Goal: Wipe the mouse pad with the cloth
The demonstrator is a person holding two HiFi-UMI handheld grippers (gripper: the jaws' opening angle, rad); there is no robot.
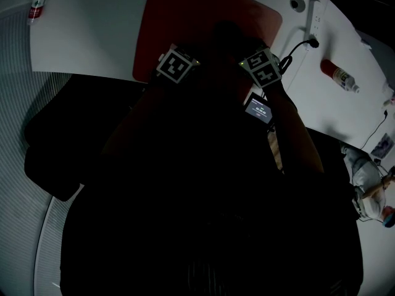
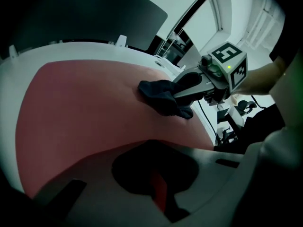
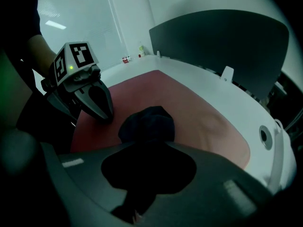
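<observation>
Office, open-plan type.
- Long white table (image 1: pixel 92 36), curved edge, dark partition (image 3: pixel 222 41) standing along back.
- Cable grommet (image 1: pixel 297 4) set in tabletop; black cable (image 1: pixel 296 48) plugged in beside it.
- Big red mouse pad (image 1: pixel 203 23) on table.
- Drink bottles (image 1: pixel 338 75) lying about.
- Glass wall (image 3: pixel 90 18), ceiling light panels (image 3: pixel 56 24) behind.
- Office chair (image 2: pixel 244 107) and more furniture past table end.
- Second person (image 1: pixel 367 184) nearby, at far right.
- Striped grey floor (image 1: pixel 24 91).

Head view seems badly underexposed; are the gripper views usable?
Head view: the person's body is a near-black silhouette, shadowing the mouse pad. Left gripper view: dim, fisheye-bowed, yet the cloth in the right gripper reads clearly. Right gripper view: cloth merges with dark jaws.
</observation>
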